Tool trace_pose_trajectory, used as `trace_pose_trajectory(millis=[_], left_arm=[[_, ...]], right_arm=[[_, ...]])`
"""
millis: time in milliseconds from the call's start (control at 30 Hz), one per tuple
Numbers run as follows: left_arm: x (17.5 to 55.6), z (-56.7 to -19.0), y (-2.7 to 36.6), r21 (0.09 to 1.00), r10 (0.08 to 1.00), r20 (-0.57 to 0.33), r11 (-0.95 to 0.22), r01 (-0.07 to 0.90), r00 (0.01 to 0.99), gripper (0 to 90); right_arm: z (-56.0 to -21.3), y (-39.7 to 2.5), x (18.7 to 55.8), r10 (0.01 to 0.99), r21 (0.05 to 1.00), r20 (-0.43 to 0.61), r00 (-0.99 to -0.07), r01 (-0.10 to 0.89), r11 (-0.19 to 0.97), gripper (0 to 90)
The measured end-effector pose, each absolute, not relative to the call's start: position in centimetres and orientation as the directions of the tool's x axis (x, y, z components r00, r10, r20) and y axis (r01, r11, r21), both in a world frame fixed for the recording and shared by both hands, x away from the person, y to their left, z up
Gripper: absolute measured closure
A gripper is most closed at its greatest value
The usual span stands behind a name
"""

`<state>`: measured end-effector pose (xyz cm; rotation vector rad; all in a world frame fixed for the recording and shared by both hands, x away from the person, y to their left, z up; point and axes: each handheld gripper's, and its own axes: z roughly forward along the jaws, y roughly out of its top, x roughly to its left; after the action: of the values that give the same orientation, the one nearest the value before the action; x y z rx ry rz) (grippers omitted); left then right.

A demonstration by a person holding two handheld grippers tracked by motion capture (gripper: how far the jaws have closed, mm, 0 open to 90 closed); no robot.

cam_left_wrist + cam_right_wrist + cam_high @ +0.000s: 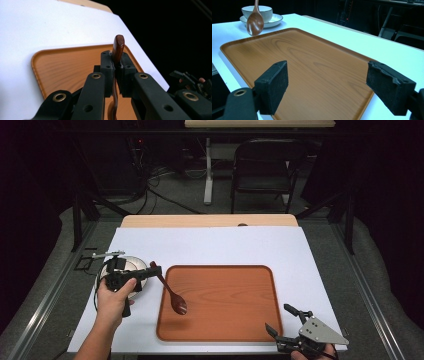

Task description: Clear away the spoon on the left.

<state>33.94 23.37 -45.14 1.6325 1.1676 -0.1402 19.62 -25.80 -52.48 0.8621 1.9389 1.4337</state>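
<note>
My left gripper (150, 270) is shut on the handle of a dark wooden spoon (172, 295), whose bowl hangs low over the left part of a brown wooden tray (225, 300). In the left gripper view the handle end (118, 47) sticks up between the closed pads, with the tray (65, 67) behind. The right gripper (276, 317) stands open at the tray's near right corner, holding nothing. In the right gripper view its pads (273, 85) are spread wide over the tray (312, 57), and the spoon (255, 23) hangs at the far end.
A white bowl (136, 265) on a saucer (275, 18) sits left of the tray, under my left hand. A white sheet (210, 245) covers the table. A folding chair (262, 165) stands beyond the far edge. The other gripper (190, 80) appears at the right.
</note>
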Motion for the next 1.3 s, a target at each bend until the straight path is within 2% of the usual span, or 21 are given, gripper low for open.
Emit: trace_pose_trajectory(millis=[700,1300], left_arm=[[33.9,-46.3,20.3,0.627,0.624,-0.558,-0.114,0.771,0.547,84.3],[35.2,-47.4,19.3,0.582,0.720,-0.502,-0.128,0.803,0.479,81.8]], right_arm=[[-52.5,-25.8,19.6,0.778,0.963,-0.069,-0.625,0.162,0.216,17.4],[-52.5,-25.8,19.6,0.776,0.962,-0.072,-0.627,0.161,0.220,17.4]])
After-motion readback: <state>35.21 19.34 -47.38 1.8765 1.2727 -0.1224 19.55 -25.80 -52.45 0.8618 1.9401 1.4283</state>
